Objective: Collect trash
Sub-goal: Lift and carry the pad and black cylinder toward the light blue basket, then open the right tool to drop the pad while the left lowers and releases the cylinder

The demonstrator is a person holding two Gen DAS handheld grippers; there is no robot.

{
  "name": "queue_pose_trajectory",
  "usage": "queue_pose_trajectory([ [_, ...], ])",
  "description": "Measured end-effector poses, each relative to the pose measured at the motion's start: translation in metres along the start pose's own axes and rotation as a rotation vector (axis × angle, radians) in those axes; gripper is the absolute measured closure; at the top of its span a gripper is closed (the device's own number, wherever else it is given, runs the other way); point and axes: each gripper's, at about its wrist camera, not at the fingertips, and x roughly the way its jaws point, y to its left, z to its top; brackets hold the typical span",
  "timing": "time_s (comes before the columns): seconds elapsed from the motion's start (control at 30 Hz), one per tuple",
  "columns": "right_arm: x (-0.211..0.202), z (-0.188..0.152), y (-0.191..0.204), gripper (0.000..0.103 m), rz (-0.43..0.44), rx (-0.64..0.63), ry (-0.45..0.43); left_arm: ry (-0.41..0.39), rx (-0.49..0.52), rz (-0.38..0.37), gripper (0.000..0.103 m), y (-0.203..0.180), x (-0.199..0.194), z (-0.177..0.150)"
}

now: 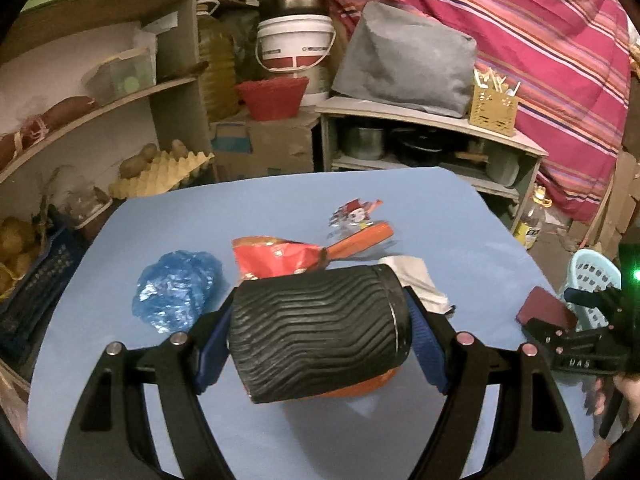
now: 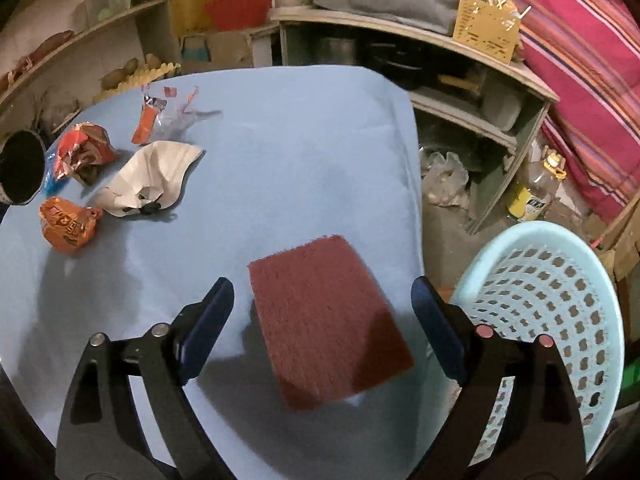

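My left gripper (image 1: 320, 344) is shut on a black ribbed cup (image 1: 316, 328), held sideways above the blue table (image 1: 120, 360); the same cup (image 2: 20, 168) shows at the left edge of the right wrist view. My right gripper (image 2: 324, 320) is open, its fingers on either side of a flat maroon scouring pad (image 2: 328, 320) without touching it. Trash lies on the table: a blue plastic bag (image 1: 176, 288), a red wrapper (image 1: 276, 258), an orange crumpled wrapper (image 2: 66, 224), a white crumpled piece (image 2: 156, 176) and a clear and orange wrapper (image 2: 160, 114).
A light blue perforated basket (image 2: 540, 300) stands off the table's right edge, close to my right gripper. Shelves with pots, a cutlery holder (image 2: 488, 28) and bottles stand behind the table. A dark crate of potatoes (image 1: 24, 280) sits to the left.
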Motion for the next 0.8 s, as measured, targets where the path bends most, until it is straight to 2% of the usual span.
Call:
queue_pose_trajectory([
  [0.03,0.004,0.0,0.001,0.017,0.0,-0.002,0.01,0.002,0.002,0.006,0.026,0.003,-0.001,-0.001],
  [0.1,0.009,0.002,0.003,0.029,-0.003,-0.01,0.029,0.005,0.002,0.018,0.026,0.008,-0.002,-0.004],
  [0.23,0.01,0.003,0.009,0.032,-0.014,-0.028,0.035,0.011,-0.017,0.027,0.026,0.018,-0.003,-0.006],
  [0.4,-0.024,0.005,0.001,0.032,0.001,-0.004,-0.056,-0.001,-0.026,0.026,0.027,0.016,-0.008,-0.002],
  [0.6,-0.088,-0.003,-0.048,0.032,-0.03,0.117,-0.188,-0.028,-0.006,-0.012,0.026,-0.017,-0.016,0.008],
  [0.8,-0.11,-0.032,-0.115,0.032,-0.108,0.269,-0.223,-0.046,0.037,-0.095,0.026,-0.078,-0.015,0.014],
])
